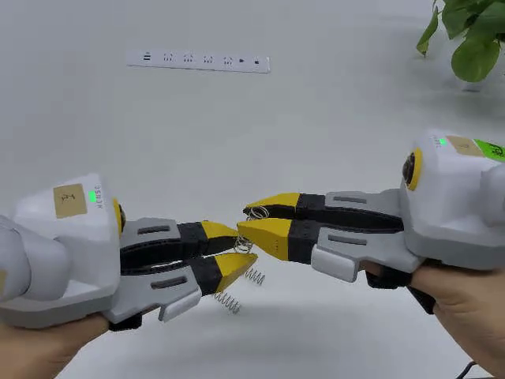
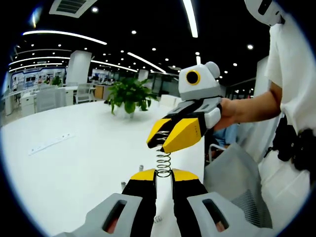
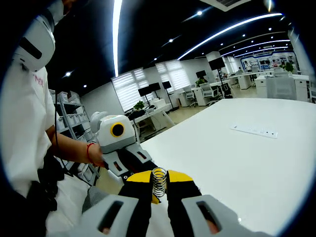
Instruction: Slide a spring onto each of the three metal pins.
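A short steel spring [image 2: 163, 163] stands between the two grippers. Its lower end sits between the near-closed yellow tips of my left gripper [image 2: 163, 174], and its upper end is pinched by my right gripper [image 2: 158, 145]. In the right gripper view the same spring [image 3: 159, 181] shows end-on between my right gripper [image 3: 159, 176]. I cannot tell whether a pin sits inside the coil. In the head view the left gripper [image 1: 235, 249] and right gripper [image 1: 243, 219] meet tip to tip above the table, with the spring's coil [image 1: 256, 212] poking out.
Two loose springs [image 1: 254, 276] [image 1: 227, 302] lie on the white table [image 1: 237, 142] just under the left gripper's tips. A white power strip [image 1: 197, 61] lies at the back, and a potted plant [image 1: 465, 39] stands at the back right.
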A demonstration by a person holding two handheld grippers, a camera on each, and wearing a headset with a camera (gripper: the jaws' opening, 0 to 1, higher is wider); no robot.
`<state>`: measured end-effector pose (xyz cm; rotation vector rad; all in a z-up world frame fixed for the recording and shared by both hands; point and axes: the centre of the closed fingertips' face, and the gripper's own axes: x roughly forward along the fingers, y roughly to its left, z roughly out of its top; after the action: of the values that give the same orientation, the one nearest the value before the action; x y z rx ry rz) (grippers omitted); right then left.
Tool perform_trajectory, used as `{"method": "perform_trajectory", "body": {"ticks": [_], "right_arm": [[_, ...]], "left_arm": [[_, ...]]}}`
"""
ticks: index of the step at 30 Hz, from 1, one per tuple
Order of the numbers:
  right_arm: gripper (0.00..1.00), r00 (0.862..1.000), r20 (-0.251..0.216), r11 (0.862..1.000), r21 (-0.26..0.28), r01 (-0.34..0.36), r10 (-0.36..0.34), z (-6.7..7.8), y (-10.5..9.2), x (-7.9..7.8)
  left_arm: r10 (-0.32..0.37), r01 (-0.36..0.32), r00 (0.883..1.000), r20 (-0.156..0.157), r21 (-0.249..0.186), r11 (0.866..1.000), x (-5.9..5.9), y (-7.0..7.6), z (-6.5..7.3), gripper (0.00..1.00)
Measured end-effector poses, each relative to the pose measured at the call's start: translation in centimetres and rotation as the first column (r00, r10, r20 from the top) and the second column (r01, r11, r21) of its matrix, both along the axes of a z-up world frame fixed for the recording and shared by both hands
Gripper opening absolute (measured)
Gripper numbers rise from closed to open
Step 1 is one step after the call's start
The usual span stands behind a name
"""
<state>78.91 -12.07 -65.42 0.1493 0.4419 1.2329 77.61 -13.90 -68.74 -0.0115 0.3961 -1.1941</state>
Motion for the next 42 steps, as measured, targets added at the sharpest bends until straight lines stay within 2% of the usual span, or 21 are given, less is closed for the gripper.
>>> {"method": "perform_trajectory", "body": {"ticks": [7, 14, 17, 20, 23, 24, 26, 28, 29, 30, 31, 33, 34, 36, 37, 38, 39, 40, 41, 42], "right_arm": [[0.11, 1.000, 0.019, 1.000, -0.019, -0.010, 0.011, 0.1, 0.3, -0.3], [0.12, 1.000, 0.005, 1.000, -0.021, -0.013, 0.013, 0.1, 0.0, -0.2], [0.18, 1.000, -0.002, 0.999, -0.032, -0.023, 0.023, 0.1, 0.0, -0.2], [0.19, 0.998, 0.018, 0.996, -0.071, -0.054, 0.055, 0.2, -0.4, -0.2], [0.21, 0.991, 0.030, 0.982, -0.142, -0.128, 0.133, 0.0, -0.9, -0.2], [0.22, 0.983, 0.045, 0.968, -0.187, -0.165, 0.177, 0.0, -1.0, -0.3], [0.22, 0.968, 0.060, 0.945, -0.241, -0.223, 0.243, 0.3, -0.9, -0.6], [0.23, 0.943, 0.065, 0.908, -0.299, -0.292, 0.325, 0.5, -0.8, -1.0], [0.23, 0.923, 0.078, 0.876, -0.354, -0.327, 0.376, 0.6, -0.6, -1.1], [0.23, 0.908, 0.089, 0.854, -0.387, -0.348, 0.410, 0.6, -0.5, -1.1], [0.23, 0.885, 0.087, 0.822, -0.423, -0.382, 0.456, 0.6, -0.3, -1.3], [0.23, 0.855, 0.080, 0.776, -0.469, -0.421, 0.512, 0.5, -0.1, -1.5], [0.23, 0.831, 0.080, 0.739, -0.509, -0.442, 0.551, 0.2, 0.0, -1.4], [0.22, 0.797, 0.067, 0.689, -0.549, -0.473, 0.600, -0.1, 0.1, -1.5], [0.22, 0.773, 0.053, 0.654, -0.572, -0.496, 0.632, -0.3, 0.2, -1.7], [0.21, 0.757, 0.043, 0.631, -0.584, -0.510, 0.652, -0.5, 0.3, -1.8], [0.21, 0.731, 0.029, 0.594, -0.606, -0.529, 0.682, -0.8, 0.2, -1.9], [0.21, 0.716, 0.018, 0.570, -0.619, -0.540, 0.698, -1.0, 0.2, -2.0], [0.20, 0.695, 0.003, 0.537, -0.637, -0.553, 0.719, -1.3, 0.1, -2.1], [0.20, 0.681, -0.009, 0.515, -0.648, -0.562, 0.732, -1.4, 0.1, -2.2]], "left_arm": [[-0.003, 0.003, 1.000, 0.001, 0.000, 1.000, 0.0, -0.1, -0.1, 0.10], [-0.008, 0.008, 1.000, 0.001, 0.001, 1.000, -0.1, -0.1, 0.0, 0.10], [-0.012, 0.012, 1.000, 0.006, 0.004, 1.000, -0.1, -0.1, -0.1, 0.10], [-0.018, 0.018, 1.000, 0.009, 0.006, 1.000, -0.2, -0.2, -0.1, 0.10], [-0.024, 0.024, 1.000, 0.013, 0.014, 1.000, -0.2, -0.3, -0.2, 0.10], [-0.026, 0.026, 1.000, 0.014, 0.016, 1.000, -0.3, -0.3, -0.2, 0.10], [-0.028, 0.028, 0.999, 0.017, 0.019, 0.999, -0.3, -0.3, -0.3, 0.10], [-0.030, 0.029, 0.999, 0.021, 0.024, 0.999, -0.3, -0.3, -0.3, 0.10], [-0.030, 0.030, 0.999, 0.022, 0.026, 0.999, -0.3, -0.3, -0.4, 0.10], [-0.030, 0.030, 0.999, 0.023, 0.027, 0.999, -0.3, -0.3, -0.4, 0.10], [-0.031, 0.030, 0.999, 0.027, 0.028, 0.999, -0.3, -0.3, -0.4, 0.10], [-0.030, 0.029, 0.999, 0.031, 0.031, 0.999, -0.3, -0.2, -0.4, 0.10], [-0.031, 0.030, 0.999, 0.034, 0.034, 0.999, -0.2, -0.2, -0.5, 0.10], [-0.031, 0.030, 0.999, 0.039, 0.038, 0.999, -0.2, -0.2, -0.5, 0.10], [-0.031, 0.030, 0.999, 0.041, 0.042, 0.999, -0.2, -0.1, -0.5, 0.10], [-0.031, 0.029, 0.999, 0.044, 0.045, 0.999, -0.2, -0.1, -0.5, 0.10], [-0.029, 0.027, 0.999, 0.046, 0.048, 0.998, -0.2, 0.0, -0.6, 0.10], [-0.028, 0.026, 0.999, 0.047, 0.049, 0.998, -0.1, 0.0, -0.6, 0.10], [-0.028, 0.025, 0.999, 0.047, 0.051, 0.998, -0.1, 0.0, -0.7, 0.10], [-0.027, 0.024, 0.998, 0.048, 0.053, 0.998, -0.1, 0.1, -0.7, 0.10]]}}
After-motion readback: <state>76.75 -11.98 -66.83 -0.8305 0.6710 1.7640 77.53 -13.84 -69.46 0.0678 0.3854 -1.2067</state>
